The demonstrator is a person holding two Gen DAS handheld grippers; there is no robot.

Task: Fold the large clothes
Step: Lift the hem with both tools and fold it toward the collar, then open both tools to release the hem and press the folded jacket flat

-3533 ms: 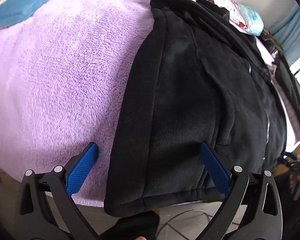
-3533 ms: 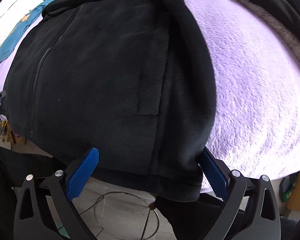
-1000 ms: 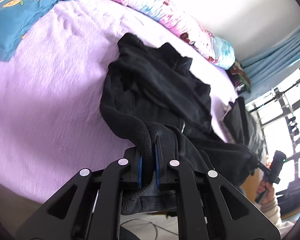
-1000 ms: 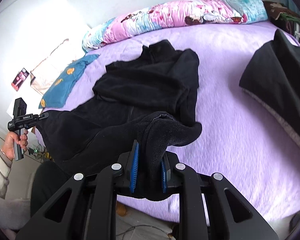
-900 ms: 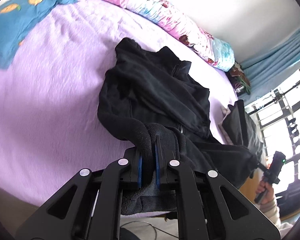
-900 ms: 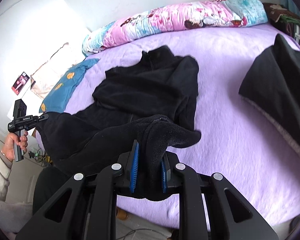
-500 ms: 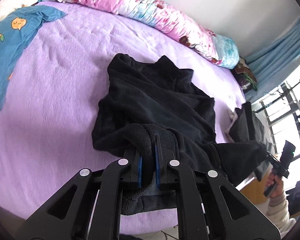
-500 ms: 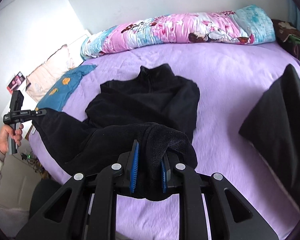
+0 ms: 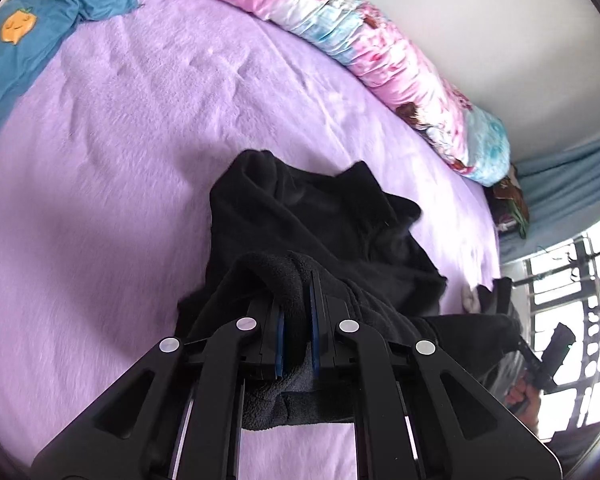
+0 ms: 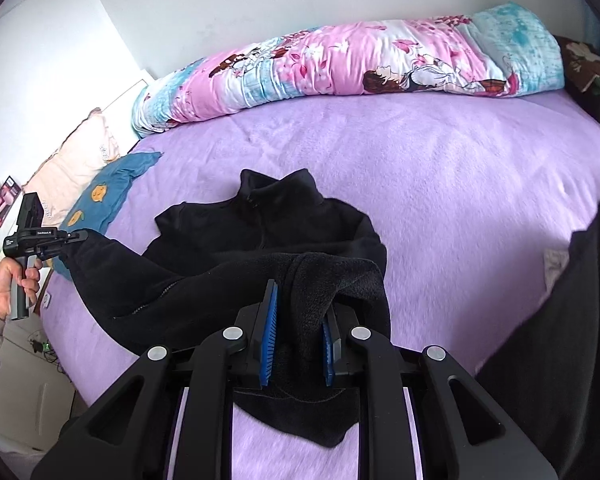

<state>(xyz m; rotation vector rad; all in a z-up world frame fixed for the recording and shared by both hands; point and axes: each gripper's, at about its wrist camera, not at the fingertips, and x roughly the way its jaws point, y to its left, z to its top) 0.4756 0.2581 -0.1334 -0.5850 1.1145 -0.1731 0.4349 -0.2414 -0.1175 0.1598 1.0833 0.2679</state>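
A black fleece zip jacket (image 9: 324,216) lies on the purple bed cover, collar towards the far wall; it also shows in the right wrist view (image 10: 260,224). My left gripper (image 9: 298,304) is shut on one bottom corner of the jacket's hem. My right gripper (image 10: 298,320) is shut on the other bottom corner. Both hold the hem lifted above the bed, over the jacket's lower half. The hem hangs stretched between the two grippers. The left gripper also appears in the right wrist view (image 10: 74,236), the right gripper in the left wrist view (image 9: 520,344).
A pink and blue floral duvet roll (image 10: 340,68) lies along the far wall. A blue pillow (image 9: 28,40) and a cream pillow (image 10: 72,164) lie at the bed's left end. Another dark garment (image 10: 572,320) lies on the right. A window with bars (image 9: 580,288) is beyond.
Both grippers closed on the jacket's bottom corners, lifted the hem off the bed edge, and have carried it up and forward towards the collar, folding the lower half over.
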